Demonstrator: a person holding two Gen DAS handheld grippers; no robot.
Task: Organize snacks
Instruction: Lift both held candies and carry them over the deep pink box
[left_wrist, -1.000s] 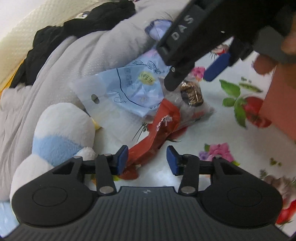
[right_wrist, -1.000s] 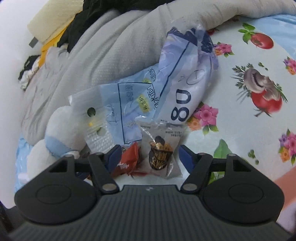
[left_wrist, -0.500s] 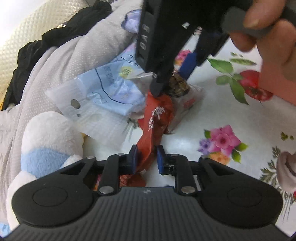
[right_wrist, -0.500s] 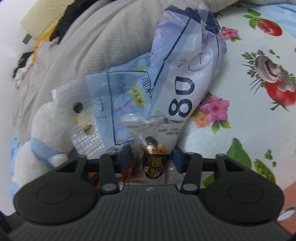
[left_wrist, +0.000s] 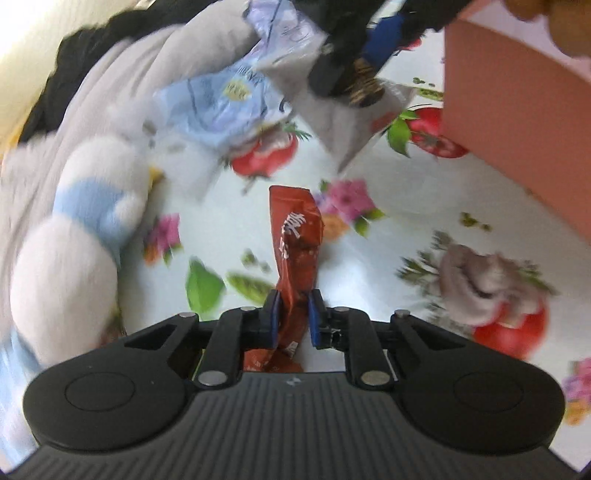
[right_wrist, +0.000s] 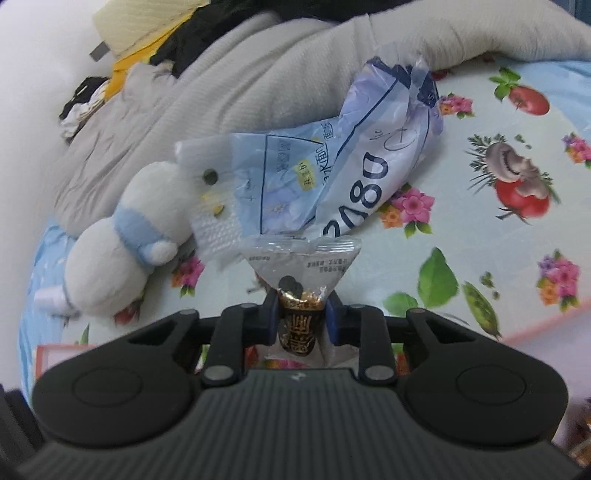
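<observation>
Red packet (left_wrist: 297, 254): a long, narrow, crinkled foil sachet, printed with white characters that are too blurred to be read. It is clamped near its lower end between the blue pads of the left gripper (left_wrist: 291, 317) and is held upright above the floral cloth (left_wrist: 399, 206), its top edge free.

Clear packet (right_wrist: 301, 273): a see-through sachet with a crimped top seal, small grey print below it that cannot be made out, and a dark label with gold characters lower down. It is pinched at the waist by the right gripper (right_wrist: 301, 317), whose jaws have just been closing onto it, so that the film flares out above the pads. In the left view the same packet (left_wrist: 354, 122) is seen hanging from the right gripper, clear of the cloth.

Blue bag (right_wrist: 332, 173): a large, pale blue, crumpled bag marked "80" in dark digits, with a small yellow sticker and outlined characters. It is laid on the cloth against the grey bedding (right_wrist: 221, 81).

Plush toy (right_wrist: 125, 240): white with pale blue bands, laid beside the bag.

Pink box (left_wrist: 517, 118): plain and unmarked, set at the right of the left view.
</observation>
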